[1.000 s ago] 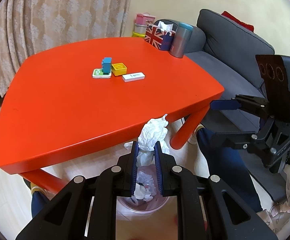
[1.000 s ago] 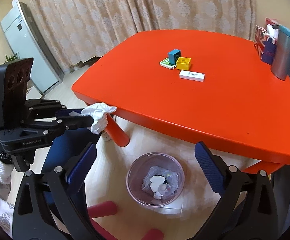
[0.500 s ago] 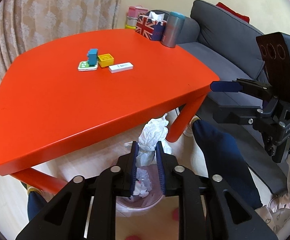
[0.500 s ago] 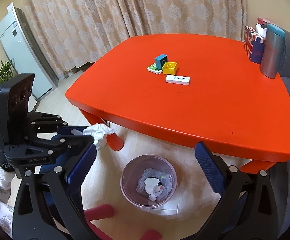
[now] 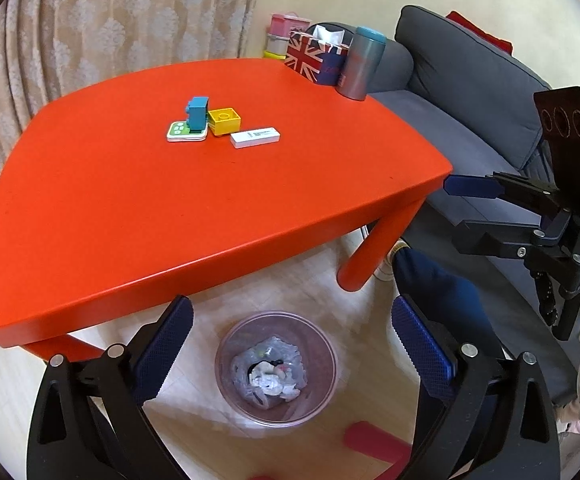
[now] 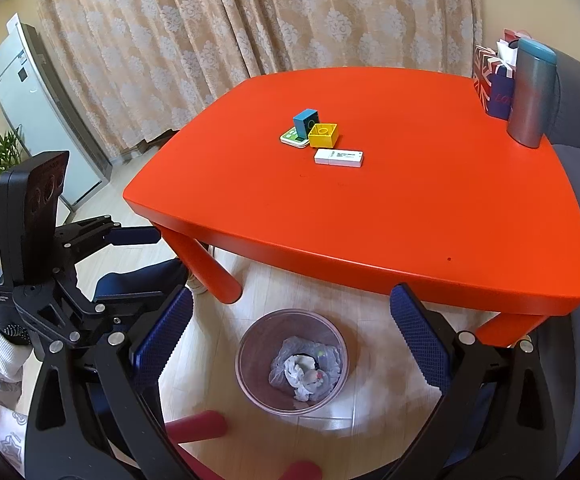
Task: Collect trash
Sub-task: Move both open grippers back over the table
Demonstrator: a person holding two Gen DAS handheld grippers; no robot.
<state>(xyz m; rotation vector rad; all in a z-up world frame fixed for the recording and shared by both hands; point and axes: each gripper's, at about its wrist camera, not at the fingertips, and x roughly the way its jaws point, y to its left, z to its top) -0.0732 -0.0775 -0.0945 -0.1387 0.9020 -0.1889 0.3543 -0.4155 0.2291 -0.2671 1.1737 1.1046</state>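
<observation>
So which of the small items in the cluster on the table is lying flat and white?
The white USB stick, lying flat, nearest the table's front edge.

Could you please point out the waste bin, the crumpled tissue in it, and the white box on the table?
waste bin (image 5: 225, 354): left wrist view, left rim.
crumpled tissue (image 5: 267, 380): left wrist view, its white middle.
white box (image 6: 338, 157): right wrist view, centre of its top face.
</observation>
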